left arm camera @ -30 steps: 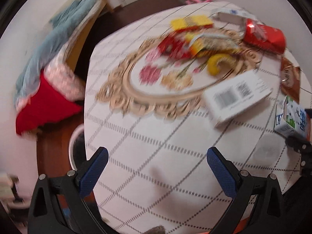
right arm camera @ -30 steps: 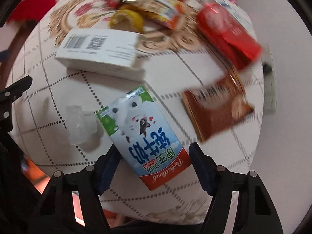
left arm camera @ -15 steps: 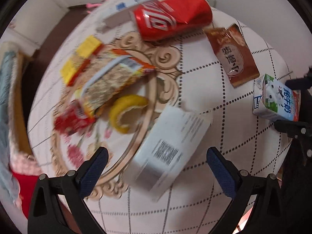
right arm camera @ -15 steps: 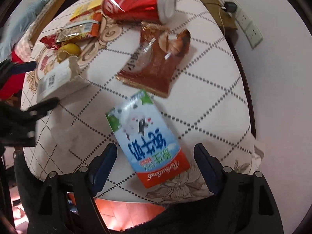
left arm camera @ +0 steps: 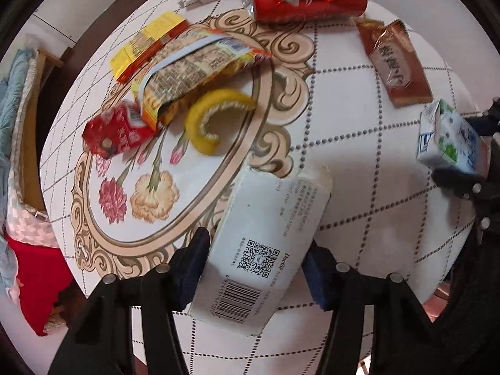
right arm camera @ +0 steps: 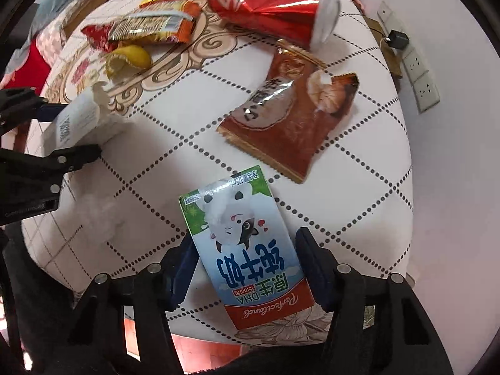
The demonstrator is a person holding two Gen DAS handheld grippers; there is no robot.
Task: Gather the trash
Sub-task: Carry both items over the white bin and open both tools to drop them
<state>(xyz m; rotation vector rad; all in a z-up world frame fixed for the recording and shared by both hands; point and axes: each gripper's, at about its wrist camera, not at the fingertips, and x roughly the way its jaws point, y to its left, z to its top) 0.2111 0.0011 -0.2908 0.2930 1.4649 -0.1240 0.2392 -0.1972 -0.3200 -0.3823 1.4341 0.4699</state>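
A white cardboard box (left arm camera: 265, 240) with a barcode lies on the round patterned table (left arm camera: 359, 143). My left gripper (left arm camera: 256, 259) points down over it. Its jaws are closing with the box between them, and both blue pads sit against the box's long sides. A milk carton (right arm camera: 243, 247) with a cow picture lies near the table's front edge. My right gripper (right arm camera: 247, 250) straddles it, jaws closing, pads against its sides. The left wrist view shows the same carton (left arm camera: 447, 137) at the far right.
A dented red can (right arm camera: 268, 9), a brown snack packet (right arm camera: 287, 118), a lemon peel (left arm camera: 212, 118), an orange wrapper (left arm camera: 193, 72), a red wrapper (left arm camera: 115, 128) and a yellow box (left arm camera: 147, 43) lie further back. Crumpled clear plastic (right arm camera: 97, 215) sits between the grippers. Wall sockets (right arm camera: 422, 78) are right.
My left gripper swung over the table onto the white box and its jaws narrowed around it. The right jaws widened, then narrowed onto the milk carton as the hand shifted.
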